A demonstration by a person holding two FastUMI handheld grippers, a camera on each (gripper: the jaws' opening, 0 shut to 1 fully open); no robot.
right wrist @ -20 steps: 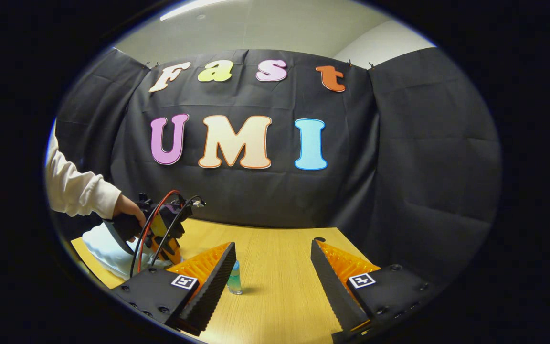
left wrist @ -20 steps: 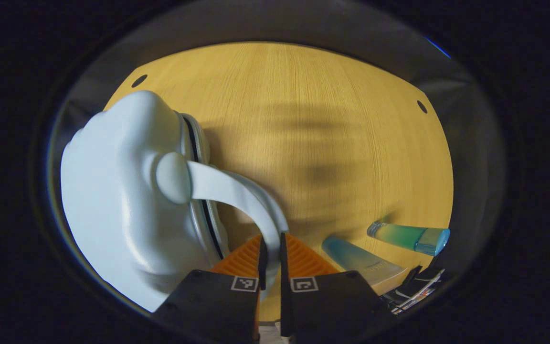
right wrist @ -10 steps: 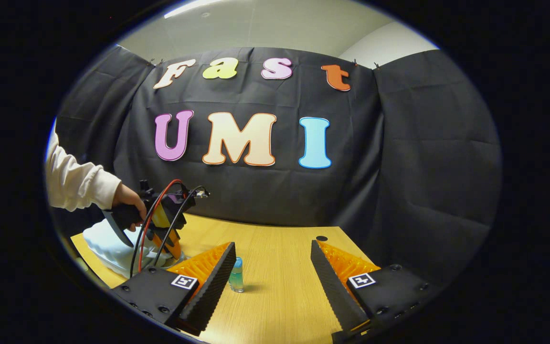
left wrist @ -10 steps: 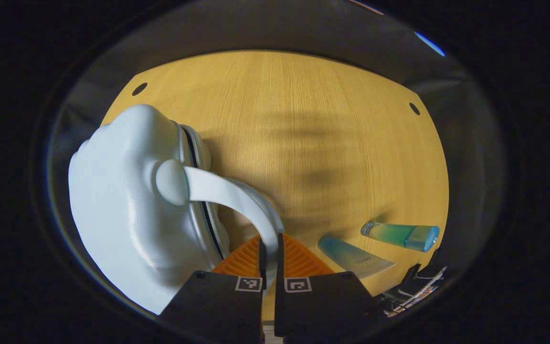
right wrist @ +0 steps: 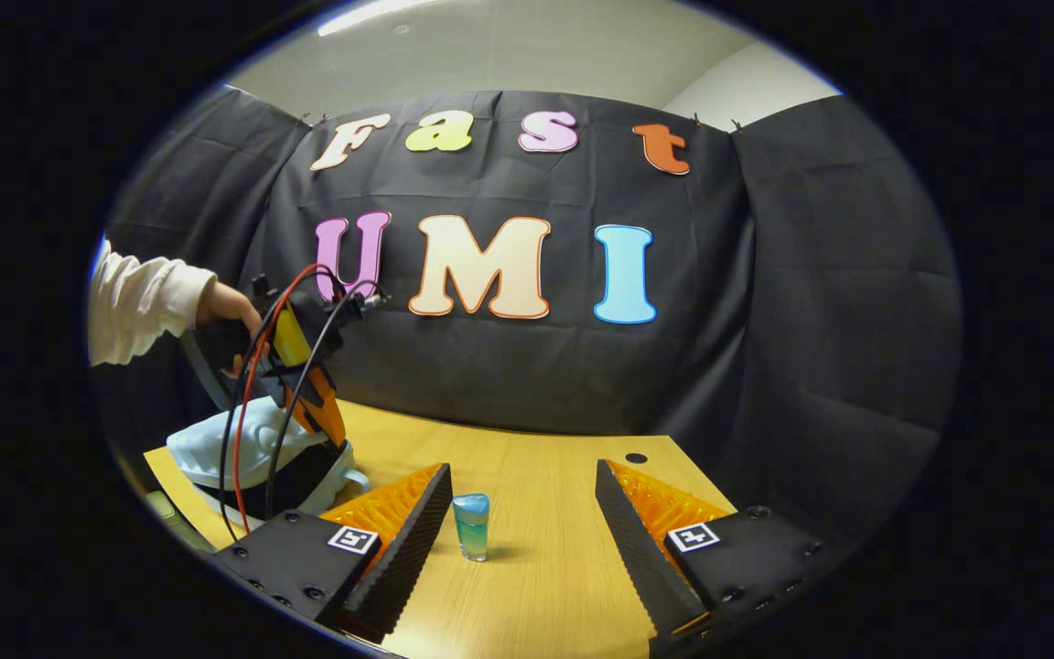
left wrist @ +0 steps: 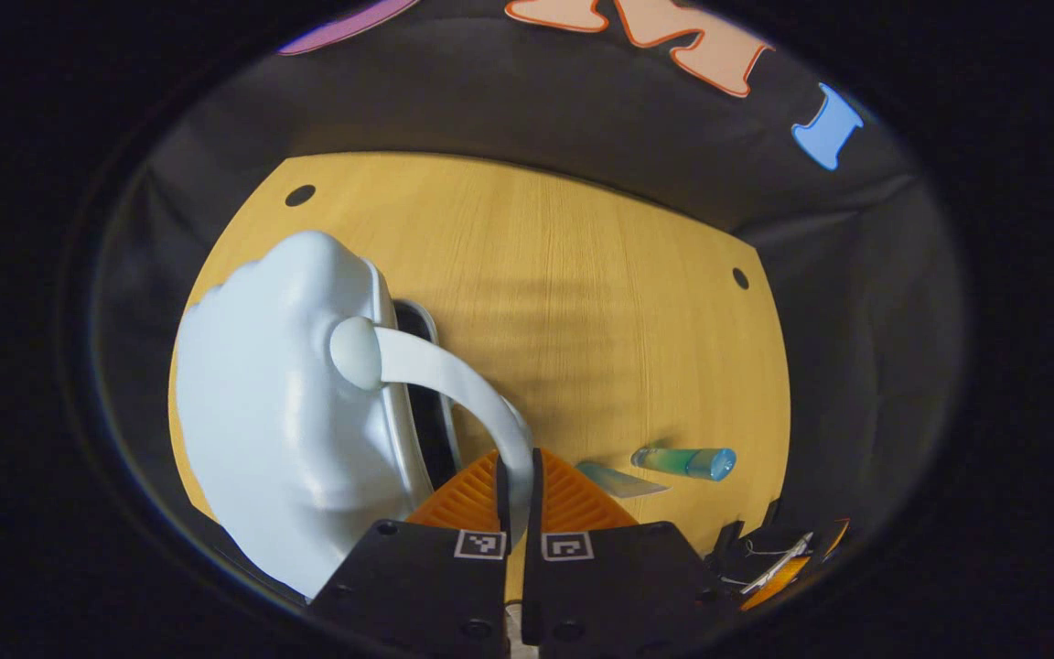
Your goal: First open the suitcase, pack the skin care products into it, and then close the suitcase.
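A pale white suitcase [left wrist: 280, 430] lies at the left of the wooden table [left wrist: 600, 320]. My left gripper [left wrist: 516, 469] is shut on its curved handle [left wrist: 454, 380], and the lid stands lifted, with a dark gap [left wrist: 431, 412] along its edge. In the right gripper view a hand [right wrist: 220, 307] holds this left gripper [right wrist: 321, 426] above the suitcase [right wrist: 234, 444]. A blue-green tube [left wrist: 684, 462] and a second pale tube [left wrist: 623, 480] lie on the table to the right. My right gripper [right wrist: 522, 540] is open and holds nothing; the blue-green tube [right wrist: 471, 526] lies just beyond its fingers.
Black cloth walls close off the table at the back and right. Small dark holes [left wrist: 299, 195] mark the table's far corners. Red and black cables [right wrist: 257, 412] hang from the left gripper. A white sleeve [right wrist: 138, 302] reaches in from the left.
The left gripper has risen with the handle and the suitcase lid has lifted, opening a dark gap. The right gripper has barely moved.
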